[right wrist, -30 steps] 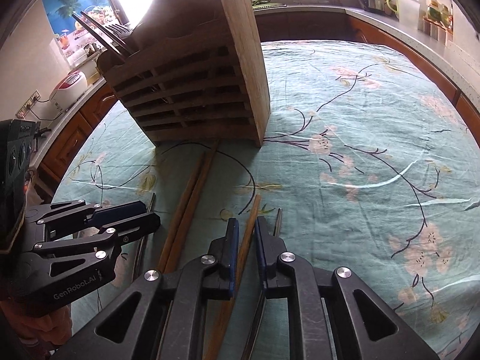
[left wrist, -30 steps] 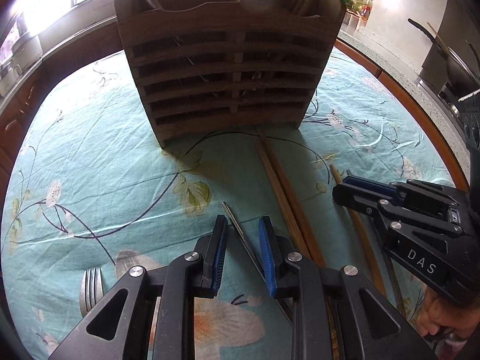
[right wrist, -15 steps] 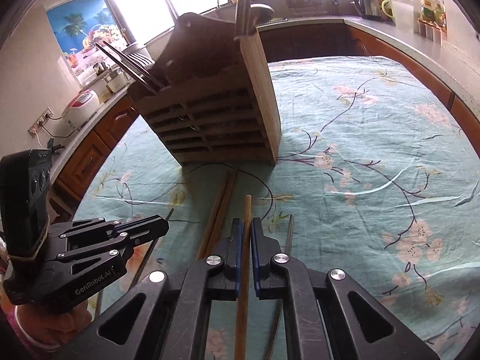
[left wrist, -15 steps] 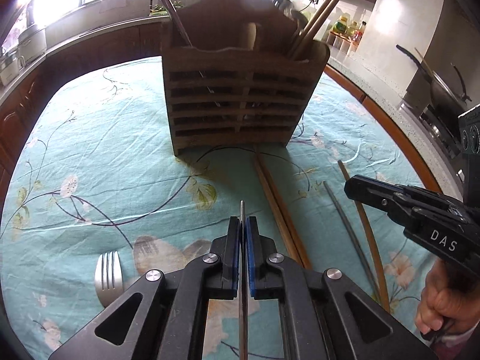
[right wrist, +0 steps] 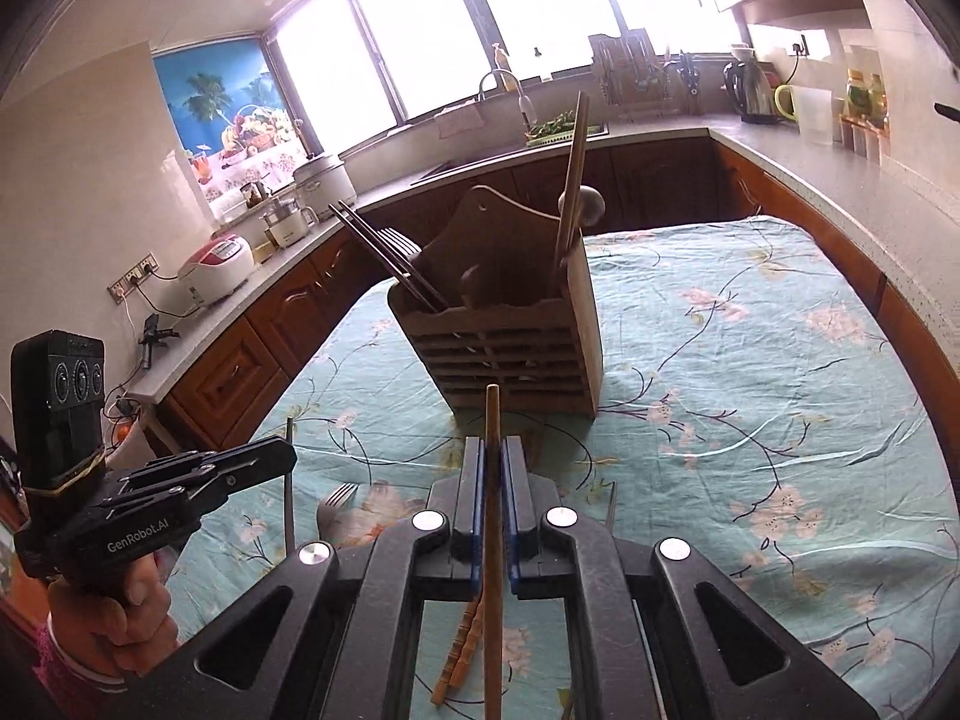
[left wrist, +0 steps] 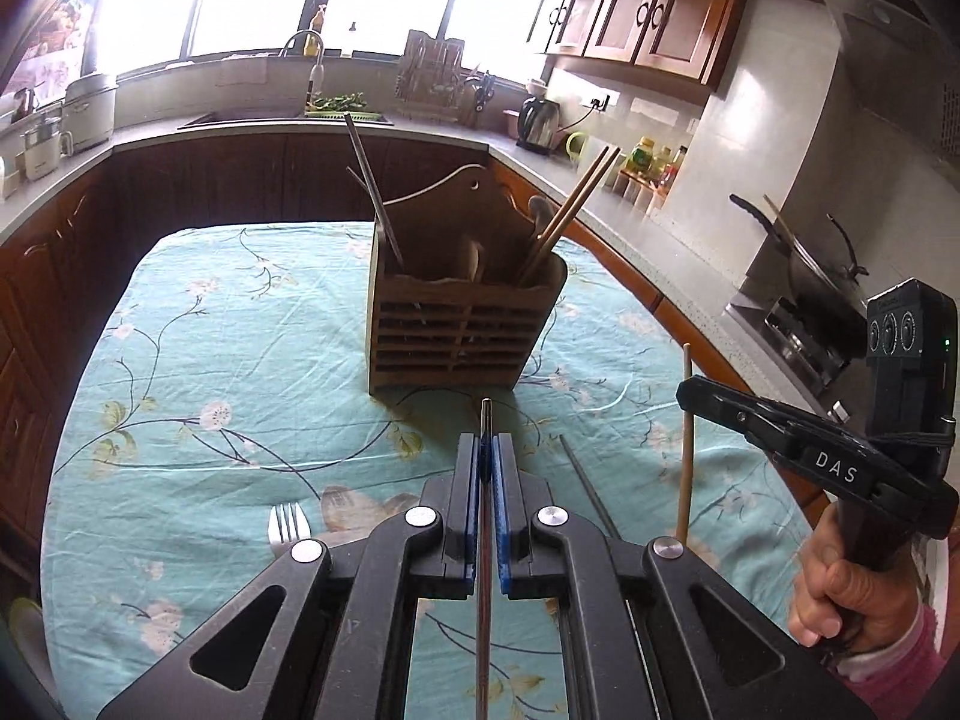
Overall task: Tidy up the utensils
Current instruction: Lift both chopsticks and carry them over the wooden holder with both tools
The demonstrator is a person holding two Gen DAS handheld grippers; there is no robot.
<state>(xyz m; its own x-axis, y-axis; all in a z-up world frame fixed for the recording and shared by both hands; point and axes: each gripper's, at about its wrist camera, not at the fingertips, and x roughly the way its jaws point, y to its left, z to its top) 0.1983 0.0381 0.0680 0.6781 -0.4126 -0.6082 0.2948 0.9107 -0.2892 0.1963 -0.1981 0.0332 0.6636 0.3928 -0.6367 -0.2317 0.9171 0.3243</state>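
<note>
A thin metal chopstick (left wrist: pixel 485 480) is pinched between the blue pads of the left gripper (left wrist: pixel 486 450), its tip pointing toward 12 o'clock at the wooden utensil holder (left wrist: pixel 462 324). A wooden chopstick (right wrist: pixel 492 480) is clamped in the same way by the right gripper (right wrist: pixel 493 456), aimed at the holder from the front. The holder is seen standing upright on the floral tablecloth (left wrist: pixel 210 360), with chopsticks leaning out of its left and right compartments. On the cloth, a fork (left wrist: pixel 288 525) is found at 8 o'clock of the left gripper and another metal chopstick (left wrist: pixel 585 489) at 3 o'clock. A pair of wooden chopsticks (right wrist: pixel 462 648) is seen lying below the right gripper
</note>
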